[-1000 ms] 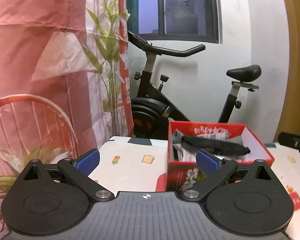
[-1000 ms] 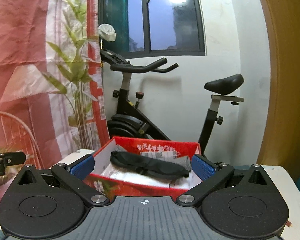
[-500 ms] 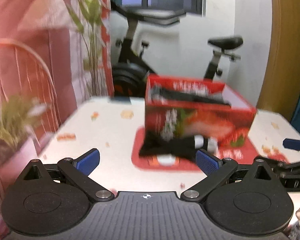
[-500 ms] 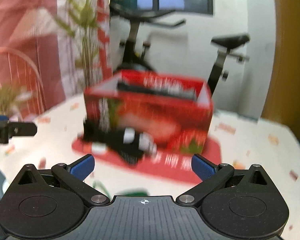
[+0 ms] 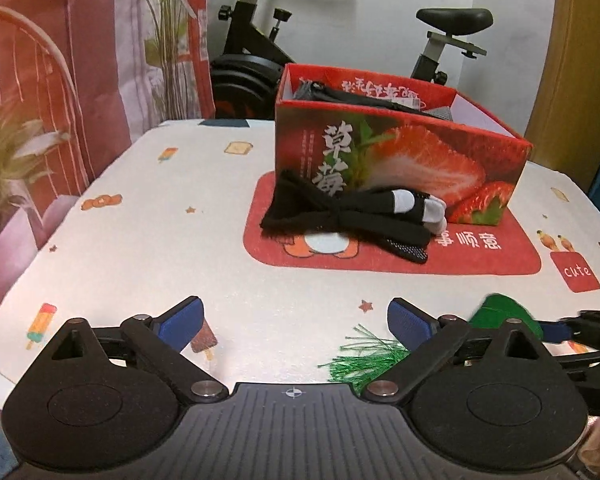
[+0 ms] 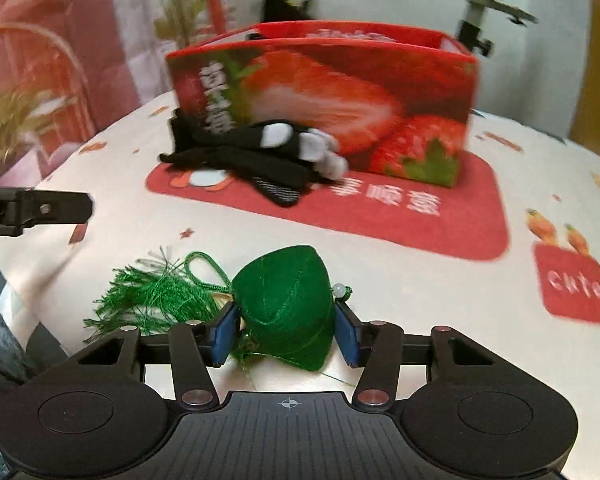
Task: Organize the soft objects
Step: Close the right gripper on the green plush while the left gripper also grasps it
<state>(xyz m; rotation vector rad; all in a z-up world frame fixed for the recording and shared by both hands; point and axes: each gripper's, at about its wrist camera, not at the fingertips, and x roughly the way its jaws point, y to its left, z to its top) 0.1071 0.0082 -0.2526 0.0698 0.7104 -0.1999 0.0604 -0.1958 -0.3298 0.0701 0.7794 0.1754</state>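
Note:
A green stuffed sachet with a green tassel lies on the white printed tablecloth near its front edge. My right gripper is closing on it, and its blue pads touch both sides of the sachet. In the left wrist view the sachet peeks out at the lower right. My left gripper hangs open over bare cloth to the left of it, holding nothing. Further back, a bundle of black and white socks lies against the front of a red strawberry box that holds dark soft items.
The box and the socks rest on a red mat. An exercise bike stands behind the table. A red wire chair and a potted plant are at the left, with a curtain behind them.
Both grippers have dropped and tilted down toward the tabletop. The right jaws have narrowed from wide open onto the green sachet. The left jaws stay wide.

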